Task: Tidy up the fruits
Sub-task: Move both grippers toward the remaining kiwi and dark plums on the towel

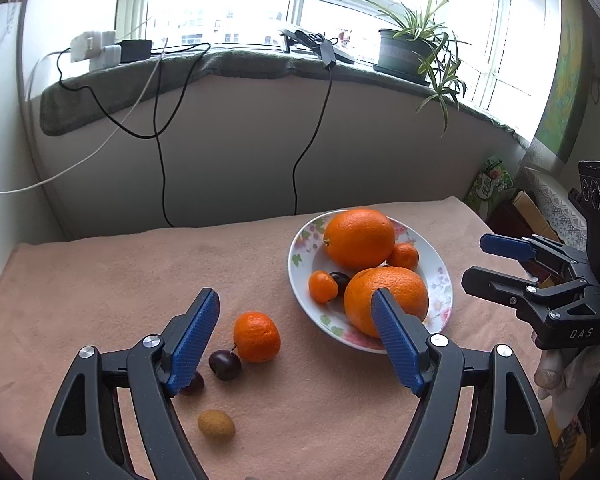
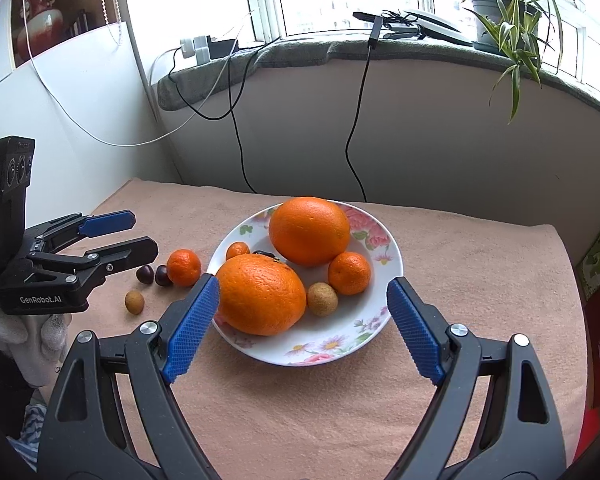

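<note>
The fruits are split between a flowered white plate (image 2: pixel 384 276) and the pink cloth (image 2: pixel 320 420) that covers the counter. On the plate lie two large oranges, one at the far side (image 2: pixel 309 230) and one at the near-left rim (image 2: pixel 261 294), both bright and pebbled. Beside them are a small mandarin (image 2: pixel 349 273) on the right, a second small mandarin (image 2: pixel 237 250) at the plate's far-left edge, a tan longan (image 2: pixel 322 299) between the near orange and the right mandarin, and a dark cherry (image 1: pixel 341 281), mostly hidden in the right wrist view.

Off the plate, toward the counter's left side, a loose mandarin (image 1: pixel 256 336) sits on the cloth, touching or just beside a dark cherry (image 1: pixel 225 365). A second cherry (image 1: pixel 193 385) is partly hidden behind the left finger pad, and a lone longan (image 1: pixel 216 424) lies nearer the front edge.

The left gripper (image 1: pixel 296 336) is spread wide and holds nothing; the loose mandarin and cherries lie between and just beyond its blue fingers. The right gripper (image 2: pixel 302 320) is likewise spread and empty, hovering at the plate's near side, with the near orange just beside its left finger and the longan between the two.
</note>
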`<state>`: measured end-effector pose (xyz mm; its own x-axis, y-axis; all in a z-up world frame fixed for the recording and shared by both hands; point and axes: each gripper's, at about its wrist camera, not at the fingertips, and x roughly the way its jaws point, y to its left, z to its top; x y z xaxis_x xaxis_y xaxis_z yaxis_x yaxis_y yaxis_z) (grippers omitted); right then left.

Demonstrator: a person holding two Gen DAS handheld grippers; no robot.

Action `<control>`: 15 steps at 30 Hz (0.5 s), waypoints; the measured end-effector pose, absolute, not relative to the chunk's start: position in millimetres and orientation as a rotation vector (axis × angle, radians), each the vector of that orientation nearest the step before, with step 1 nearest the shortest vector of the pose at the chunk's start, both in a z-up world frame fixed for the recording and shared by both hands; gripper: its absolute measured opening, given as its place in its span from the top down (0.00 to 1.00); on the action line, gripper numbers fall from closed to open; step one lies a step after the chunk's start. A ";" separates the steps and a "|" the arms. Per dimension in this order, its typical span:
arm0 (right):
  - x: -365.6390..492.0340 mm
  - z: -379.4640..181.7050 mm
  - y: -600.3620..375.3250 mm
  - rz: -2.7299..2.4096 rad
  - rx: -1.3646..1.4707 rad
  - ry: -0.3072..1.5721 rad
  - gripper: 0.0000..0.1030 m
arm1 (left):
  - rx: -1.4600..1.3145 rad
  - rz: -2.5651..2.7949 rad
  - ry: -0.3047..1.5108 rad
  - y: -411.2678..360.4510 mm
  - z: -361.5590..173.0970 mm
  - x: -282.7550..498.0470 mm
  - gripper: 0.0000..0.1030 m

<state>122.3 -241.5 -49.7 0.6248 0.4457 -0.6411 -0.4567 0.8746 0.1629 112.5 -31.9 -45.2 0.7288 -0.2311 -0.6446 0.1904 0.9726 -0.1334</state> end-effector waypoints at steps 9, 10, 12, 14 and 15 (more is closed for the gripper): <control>105.1 -45.9 -209.2 0.610 -0.029 0.728 0.15 | -0.135 -0.155 0.716 20.0 -45.5 95.3 0.24; 103.5 -46.4 -204.9 0.621 -0.034 0.731 0.15 | -0.143 -0.149 0.718 25.2 -46.2 93.8 0.24; 100.3 -47.6 -195.7 0.644 -0.046 0.735 0.15 | -0.162 -0.134 0.720 35.6 -47.9 90.4 0.24; 96.4 -49.3 -186.3 0.670 -0.056 0.741 0.15 | -0.178 -0.125 0.725 43.8 -50.1 87.5 0.27; 94.7 -50.3 -181.4 0.681 -0.060 0.744 0.15 | -0.184 -0.122 0.731 47.8 -52.3 85.9 0.31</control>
<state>94.7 -181.4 -50.3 0.5337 0.5502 -0.6422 -0.5911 0.7858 0.1821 85.9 47.8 -52.3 0.7388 -0.1743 -0.6510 0.0464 0.9768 -0.2089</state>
